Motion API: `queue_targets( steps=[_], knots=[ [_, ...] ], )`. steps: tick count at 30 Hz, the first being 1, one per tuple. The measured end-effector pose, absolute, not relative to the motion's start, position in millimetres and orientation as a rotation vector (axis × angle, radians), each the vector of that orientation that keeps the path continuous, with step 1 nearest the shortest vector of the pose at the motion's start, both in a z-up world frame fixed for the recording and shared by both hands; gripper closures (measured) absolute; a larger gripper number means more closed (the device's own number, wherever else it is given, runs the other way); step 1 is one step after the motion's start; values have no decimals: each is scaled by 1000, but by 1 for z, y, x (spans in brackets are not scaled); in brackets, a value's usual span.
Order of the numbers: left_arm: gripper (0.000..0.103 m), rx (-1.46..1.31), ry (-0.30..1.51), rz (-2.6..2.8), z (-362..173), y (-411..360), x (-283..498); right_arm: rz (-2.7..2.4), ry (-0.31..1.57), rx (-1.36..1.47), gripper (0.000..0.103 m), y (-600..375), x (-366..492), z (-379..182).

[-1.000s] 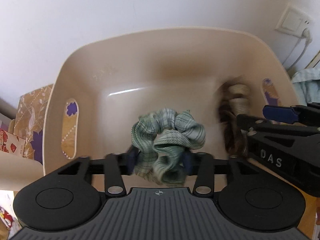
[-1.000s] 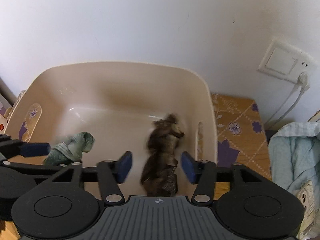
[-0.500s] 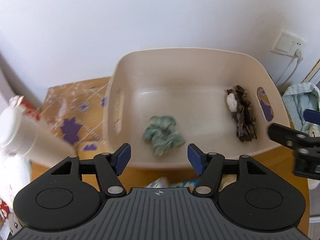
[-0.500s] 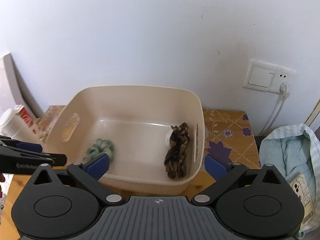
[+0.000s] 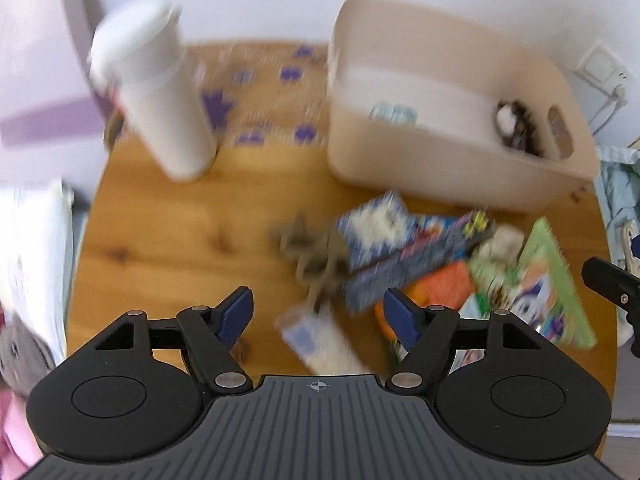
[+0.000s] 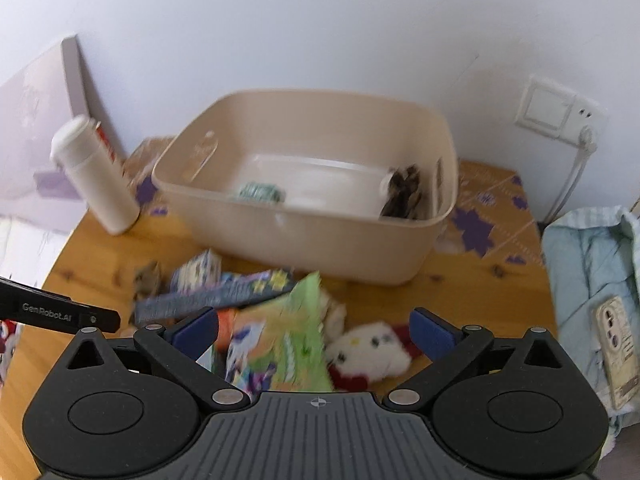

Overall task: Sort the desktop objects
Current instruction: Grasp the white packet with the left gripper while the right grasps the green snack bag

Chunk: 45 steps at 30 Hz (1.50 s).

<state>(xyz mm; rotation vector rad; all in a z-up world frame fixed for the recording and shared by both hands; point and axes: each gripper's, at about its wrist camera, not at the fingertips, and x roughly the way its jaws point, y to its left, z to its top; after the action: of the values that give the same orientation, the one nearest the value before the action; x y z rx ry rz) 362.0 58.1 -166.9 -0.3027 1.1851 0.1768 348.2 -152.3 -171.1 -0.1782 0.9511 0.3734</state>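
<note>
A beige bin [image 6: 320,240] [image 5: 400,168] stands at the back of the wooden table. Inside lie a green scrunchie [image 6: 260,192] [image 5: 394,114] and a brown scrunchie [image 6: 404,192] [image 5: 516,128]. My left gripper [image 5: 318,312] is open and empty above a blurred pile: a brown hair tie [image 5: 308,248], blue booklets [image 5: 400,248], a small white pack [image 5: 320,340]. My right gripper [image 6: 316,328] is open and empty over a green picture book [image 6: 280,340] and a white plush toy [image 6: 368,352].
A white bottle [image 5: 160,100] [image 6: 96,176] stands left of the bin. A patterned mat [image 6: 488,216] lies under and beside the bin. A light blue cloth with a phone [image 6: 616,352] lies at the right edge. A wall socket [image 6: 556,112] is behind.
Both grippers let go of the scrunchies in the bin, opened, and pulled back and up. The pile in front of the bin has come into view.
</note>
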Motion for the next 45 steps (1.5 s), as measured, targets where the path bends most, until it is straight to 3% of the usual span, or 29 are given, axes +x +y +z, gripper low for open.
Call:
queue_targets(
  steps=[19,27,29,33,45],
  knots=[
    [30,-516,1315,322,-249,47,345,389,1096,-214,1,-134,360,-224],
    [28,-410,1300,371,-253,34,350,409,1126,-160,26,-140,365,-231],
    [34,-382,1282,367,-252,28,347,414,1112,-163,33,-142,363,-229],
    [60,-342,1252,334,-247,20,343,414,1098,-174,40,-145,360,-225],
    [74,-409,1243,354,-241,29,332,390,1058,-94,41,-172,342,-204]
  ],
)
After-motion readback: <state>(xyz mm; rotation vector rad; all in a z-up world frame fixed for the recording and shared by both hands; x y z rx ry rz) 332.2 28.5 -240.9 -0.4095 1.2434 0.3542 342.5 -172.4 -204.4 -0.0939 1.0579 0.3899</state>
